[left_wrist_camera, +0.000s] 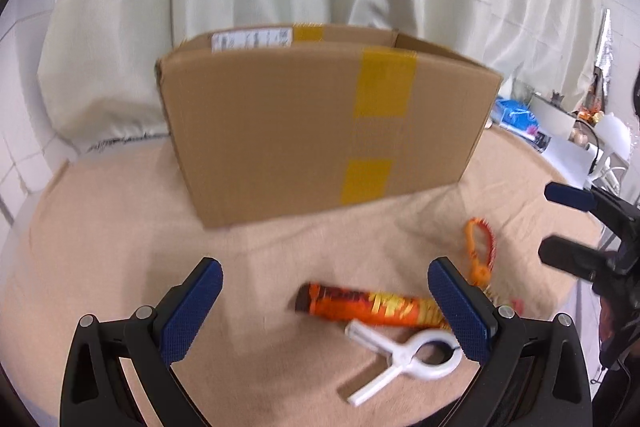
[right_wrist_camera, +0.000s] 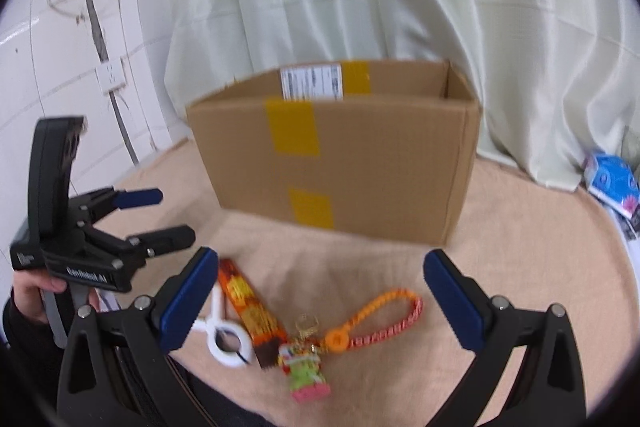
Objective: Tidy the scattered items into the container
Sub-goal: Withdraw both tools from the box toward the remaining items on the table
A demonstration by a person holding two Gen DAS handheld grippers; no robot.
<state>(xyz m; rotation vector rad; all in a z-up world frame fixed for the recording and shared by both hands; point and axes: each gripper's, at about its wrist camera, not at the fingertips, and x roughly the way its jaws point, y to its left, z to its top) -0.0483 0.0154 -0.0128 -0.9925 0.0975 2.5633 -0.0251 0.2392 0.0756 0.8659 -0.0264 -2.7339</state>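
One open-topped cardboard box (right_wrist_camera: 340, 155) with yellow tape stood on the beige-clothed desk (right_wrist_camera: 520, 227). In front of it lay three items close together: one glossy orange snack tube (left_wrist_camera: 372, 309), one white plastic clip (left_wrist_camera: 404, 357), one braided orange keychain (right_wrist_camera: 376, 319) with a blocky charm. The left hand-held gripper (left_wrist_camera: 324, 311) and right hand-held gripper (right_wrist_camera: 316, 307) both hovered released, grasping nothing.

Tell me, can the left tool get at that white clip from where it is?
Probably yes: the left tool is open, and the white clip lies bare on the cloth beside the orange packet.
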